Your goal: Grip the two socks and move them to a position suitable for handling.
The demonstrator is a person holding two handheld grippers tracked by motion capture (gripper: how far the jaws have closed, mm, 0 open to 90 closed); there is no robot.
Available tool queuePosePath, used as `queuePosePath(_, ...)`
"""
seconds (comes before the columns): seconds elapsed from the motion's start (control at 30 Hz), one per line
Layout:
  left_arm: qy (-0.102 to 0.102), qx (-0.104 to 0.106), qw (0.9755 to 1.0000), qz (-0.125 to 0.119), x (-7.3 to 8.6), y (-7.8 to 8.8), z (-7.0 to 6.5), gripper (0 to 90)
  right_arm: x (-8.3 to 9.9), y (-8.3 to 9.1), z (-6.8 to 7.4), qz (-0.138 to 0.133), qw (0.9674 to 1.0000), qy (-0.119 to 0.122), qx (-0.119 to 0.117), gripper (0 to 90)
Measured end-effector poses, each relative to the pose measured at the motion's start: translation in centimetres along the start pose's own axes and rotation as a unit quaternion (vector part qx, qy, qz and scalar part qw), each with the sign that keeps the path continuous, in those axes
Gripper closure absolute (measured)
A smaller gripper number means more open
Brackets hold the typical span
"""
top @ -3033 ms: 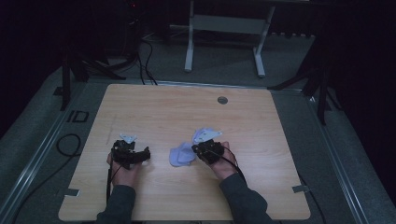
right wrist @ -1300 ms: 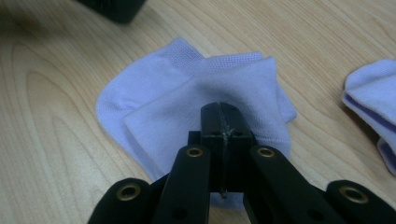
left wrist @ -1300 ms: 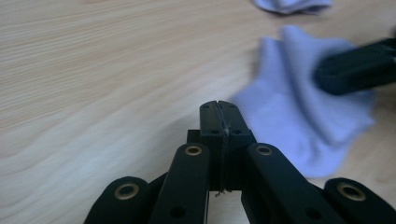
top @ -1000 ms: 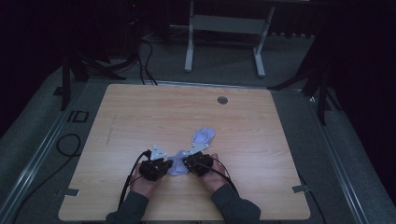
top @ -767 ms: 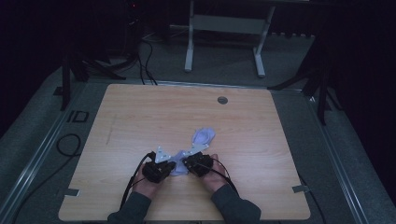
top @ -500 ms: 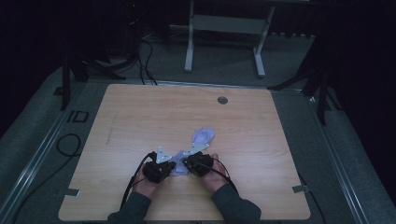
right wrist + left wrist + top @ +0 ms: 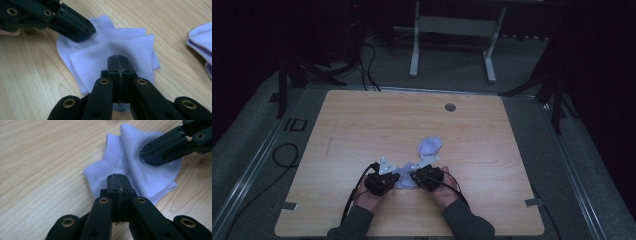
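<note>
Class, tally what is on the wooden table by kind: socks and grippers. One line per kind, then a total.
Pale lilac socks: 2, a folded sock between the grippers and a second sock beyond it.
Black grippers: 2, left gripper and right gripper.
Total: 4

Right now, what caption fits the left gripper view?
Left gripper and right gripper, jaws shut, press a folded pale sock on the table.

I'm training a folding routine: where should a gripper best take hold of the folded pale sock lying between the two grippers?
Probably the ribbed cuff edge of the folded sock: it lies flat and bare on the table, left of both shut grippers, so come in low from that open side.
</note>
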State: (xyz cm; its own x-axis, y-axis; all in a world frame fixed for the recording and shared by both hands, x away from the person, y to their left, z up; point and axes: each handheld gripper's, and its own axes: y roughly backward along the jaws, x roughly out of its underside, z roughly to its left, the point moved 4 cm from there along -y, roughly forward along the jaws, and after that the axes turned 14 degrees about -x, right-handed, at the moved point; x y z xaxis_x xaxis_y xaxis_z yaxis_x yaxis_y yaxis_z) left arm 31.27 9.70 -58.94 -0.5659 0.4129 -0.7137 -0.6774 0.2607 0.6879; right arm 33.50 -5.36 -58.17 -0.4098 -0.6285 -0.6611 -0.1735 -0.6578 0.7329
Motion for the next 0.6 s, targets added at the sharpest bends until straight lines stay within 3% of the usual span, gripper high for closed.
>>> queuePosePath(0.6,-0.005,-0.004,1.0,0.003,0.0,0.1,0.0,89.7,3.0,2.6,-0.6,0.004,0.9996,-0.019,0.019,89.5)
